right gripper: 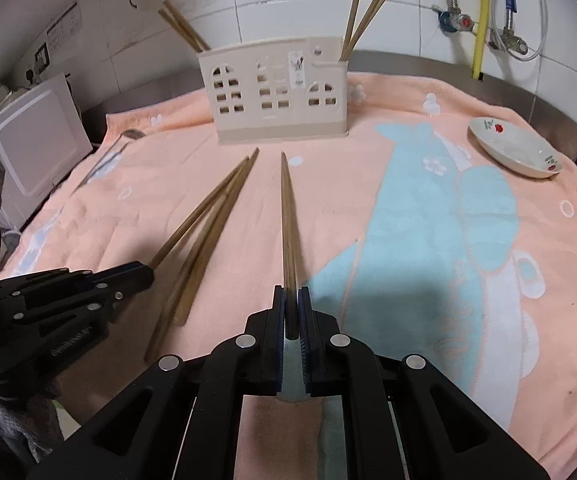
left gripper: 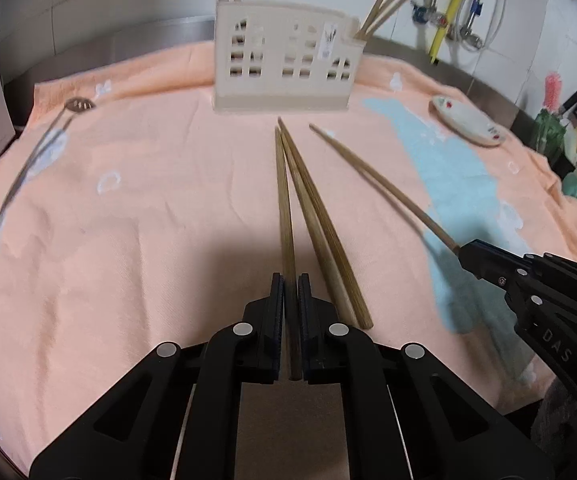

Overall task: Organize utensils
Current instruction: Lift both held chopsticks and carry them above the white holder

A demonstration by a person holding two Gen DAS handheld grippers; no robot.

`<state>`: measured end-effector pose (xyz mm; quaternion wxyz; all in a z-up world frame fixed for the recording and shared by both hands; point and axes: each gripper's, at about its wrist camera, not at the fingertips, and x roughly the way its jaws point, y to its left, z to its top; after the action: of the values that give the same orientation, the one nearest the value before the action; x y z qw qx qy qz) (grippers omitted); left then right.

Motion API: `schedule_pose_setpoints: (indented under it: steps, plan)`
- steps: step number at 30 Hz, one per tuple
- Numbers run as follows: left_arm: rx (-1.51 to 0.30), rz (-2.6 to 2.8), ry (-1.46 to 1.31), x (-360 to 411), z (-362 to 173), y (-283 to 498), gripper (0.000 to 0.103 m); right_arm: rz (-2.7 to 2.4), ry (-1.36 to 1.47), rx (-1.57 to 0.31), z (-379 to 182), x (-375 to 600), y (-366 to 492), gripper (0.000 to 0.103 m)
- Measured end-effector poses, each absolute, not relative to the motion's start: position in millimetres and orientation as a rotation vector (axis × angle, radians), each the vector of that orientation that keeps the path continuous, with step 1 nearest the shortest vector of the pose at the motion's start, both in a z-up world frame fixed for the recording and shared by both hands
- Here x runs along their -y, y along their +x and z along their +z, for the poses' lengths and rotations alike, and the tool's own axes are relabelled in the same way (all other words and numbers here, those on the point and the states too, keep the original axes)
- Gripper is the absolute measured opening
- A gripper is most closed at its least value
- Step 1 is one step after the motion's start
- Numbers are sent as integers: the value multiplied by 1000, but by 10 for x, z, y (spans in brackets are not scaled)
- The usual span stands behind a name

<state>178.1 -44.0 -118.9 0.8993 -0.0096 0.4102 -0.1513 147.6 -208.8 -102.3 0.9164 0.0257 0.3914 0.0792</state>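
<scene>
Each hand-held gripper point(left gripper: 291, 296) clamps a chopstick point(left gripper: 284, 208) pointing holderward point(left gripper: 284, 56).

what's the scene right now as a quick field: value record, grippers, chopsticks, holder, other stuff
left gripper: shut on one chopstick
right gripper: shut on another chopstick
loose chopsticks: two, lying on the towel between the grippers
holder: cream, at the far side of the towel, chopsticks standing in both ends
towel: peach with blue print, covers the counter
dish: right of holder, nothing visible in it
slotted spoon: on the towel's left part
</scene>
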Motion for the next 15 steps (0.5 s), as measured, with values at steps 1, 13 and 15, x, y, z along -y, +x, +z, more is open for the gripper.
schedule_pose_setpoints:
  steps: [1,13,15]
  plan:
    - [-835,-318,-23,428,-1134,1778,6,163,55,-798,-993,2101,1472,7]
    - [-625,-376,-9,304,-376,1770,5,210,37,-665,-339,2130,1577,7]
    - [-602,-386,4,312,-297,1783,5,224,33,-650,-226,2131,1633,7]
